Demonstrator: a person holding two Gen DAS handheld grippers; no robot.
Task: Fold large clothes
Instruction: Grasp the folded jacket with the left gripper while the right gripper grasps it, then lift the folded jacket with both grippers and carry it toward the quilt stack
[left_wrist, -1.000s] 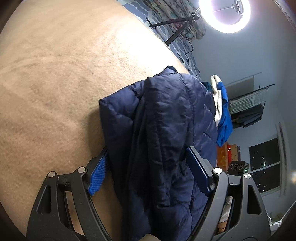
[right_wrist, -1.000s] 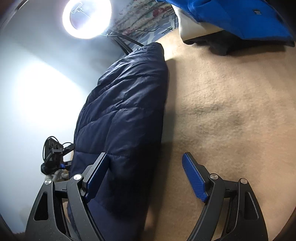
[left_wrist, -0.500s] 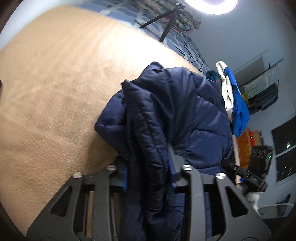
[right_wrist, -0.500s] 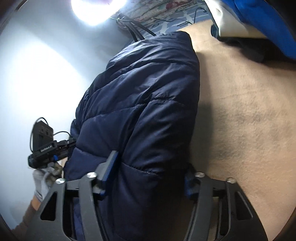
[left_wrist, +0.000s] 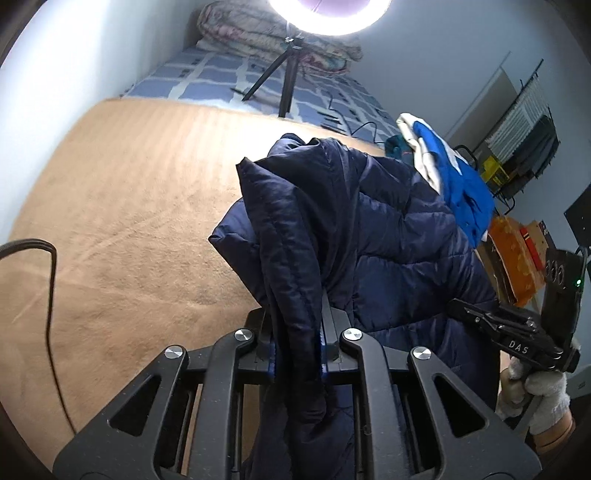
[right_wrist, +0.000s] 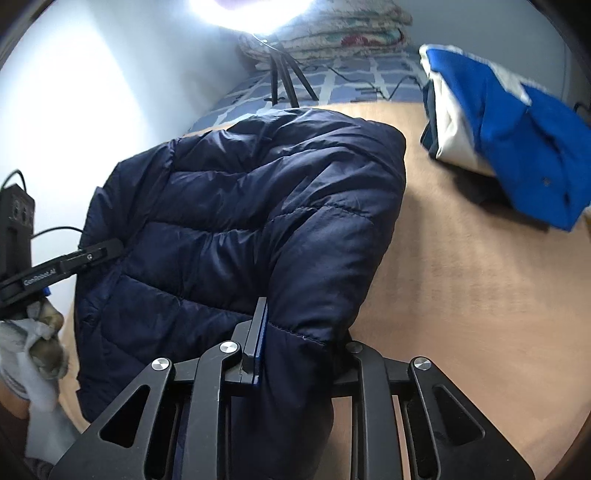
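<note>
Grippers, left gripper (left_wrist: 297, 350) and right gripper (right_wrist: 295, 354), were each clamped on the navy puffer jacket (right_wrist: 258, 206); slick padding might slip free when lifted.

Both tongs now clamped on navy jacket (left_wrist: 399, 236), edge lifted

Jacket (left_wrist: 388, 240) lies on the blanket (left_wrist: 129, 192) (tripod (left_wrist: 284, 74) behind, folded clothes (right_wrist: 517, 129) right).
</note>
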